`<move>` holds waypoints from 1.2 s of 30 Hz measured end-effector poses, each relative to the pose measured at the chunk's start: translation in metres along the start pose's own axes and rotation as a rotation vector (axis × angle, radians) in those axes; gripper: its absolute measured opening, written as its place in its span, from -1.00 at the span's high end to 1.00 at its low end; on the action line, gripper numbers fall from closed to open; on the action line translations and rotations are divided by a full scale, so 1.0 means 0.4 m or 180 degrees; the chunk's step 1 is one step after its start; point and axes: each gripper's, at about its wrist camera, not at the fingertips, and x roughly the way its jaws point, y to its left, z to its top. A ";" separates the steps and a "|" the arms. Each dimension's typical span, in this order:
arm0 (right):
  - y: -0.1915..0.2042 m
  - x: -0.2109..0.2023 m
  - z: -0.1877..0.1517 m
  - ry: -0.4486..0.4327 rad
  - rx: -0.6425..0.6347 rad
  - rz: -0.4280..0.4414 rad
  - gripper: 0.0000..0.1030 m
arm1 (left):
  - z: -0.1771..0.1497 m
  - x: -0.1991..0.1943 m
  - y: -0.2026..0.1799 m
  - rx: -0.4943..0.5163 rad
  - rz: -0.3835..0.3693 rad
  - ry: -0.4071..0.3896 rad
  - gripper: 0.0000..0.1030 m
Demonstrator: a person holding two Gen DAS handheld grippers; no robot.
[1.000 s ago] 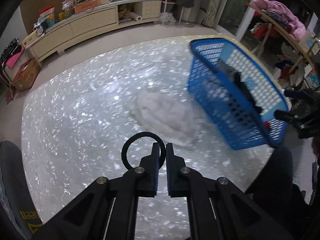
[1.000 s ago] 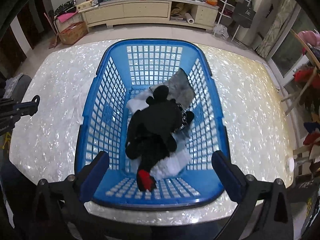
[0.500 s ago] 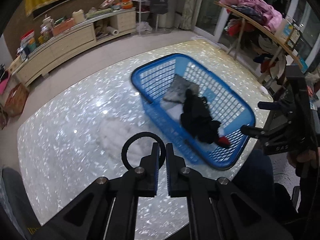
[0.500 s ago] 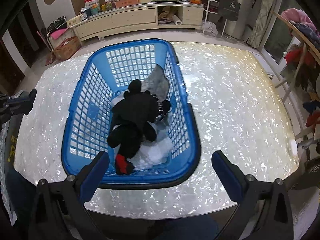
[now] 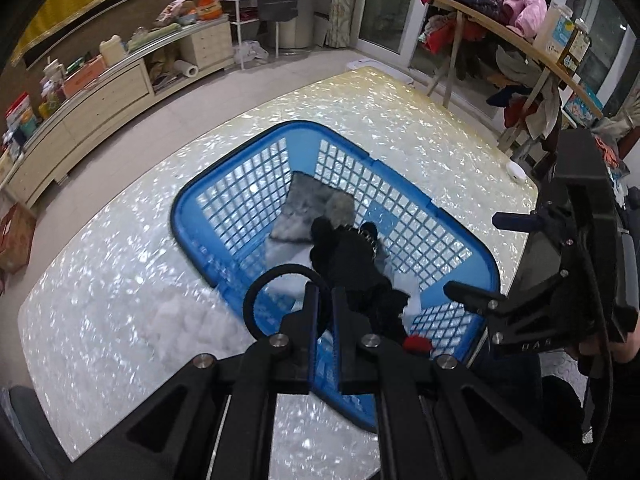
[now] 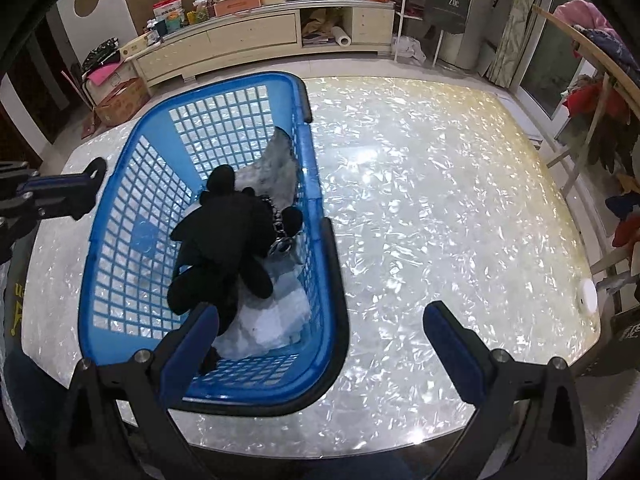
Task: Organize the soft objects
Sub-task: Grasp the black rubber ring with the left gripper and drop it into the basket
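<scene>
The left claw (image 5: 324,300) is closed, pinching a black ring-shaped band (image 5: 260,292) that loops out to the left of its fingers, and it hangs over the near end of the blue basket (image 5: 224,196). The right claw (image 6: 320,334) is spread wide with nothing between its blue pads (image 6: 450,334), its left pad over the basket's near end and its right pad above bare worktop (image 6: 440,200). The basket stands on the shimmering, shell-patterned worktop, and in it lie a black plush toy (image 6: 228,236) with a red tip (image 5: 416,343) at its near end, a grey fuzzy piece (image 5: 306,210) leaning at the far side, and white soft pieces (image 6: 272,324) under the plush. A white fluffy heap (image 5: 180,316) rests on the worktop just left of the basket, outside it. A small white round object (image 6: 587,296) sits near the worktop's right edge. In the left wrist view the right claw's body shows pale lettering that reads roughly "DAS" (partly cut off, so I cannot be sure). At the far side of the room a dark paper bag (image 6: 447,9) hangs from a white rack and reads "Zoe". Yellow letters on a dark surface at the left edge (image 6: 16,300) are too cropped to read. A long cream cabinet (image 6: 248,40) along the far wall carries boxes and bottles whose labels are too small to make out.
</scene>
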 end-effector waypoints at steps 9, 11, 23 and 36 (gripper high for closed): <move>-0.032 0.028 0.003 0.0029 0.0096 0.0082 -0.99 | 0.049 0.117 -0.028 0.0041 -0.0057 0.0182 0.91; -0.034 0.033 0.002 0.0036 0.0105 0.0100 -0.99 | 0.050 0.147 -0.032 0.0026 -0.0051 0.0233 0.91; -0.040 0.034 -0.005 0.0079 0.0148 0.0165 -0.99 | 0.066 0.212 -0.039 0.0064 0.0039 0.0323 0.52; -0.001 -0.040 -0.016 -0.0029 0.0109 0.0128 -0.99 | 0.040 0.084 -0.031 -0.0021 0.0042 0.0085 -0.61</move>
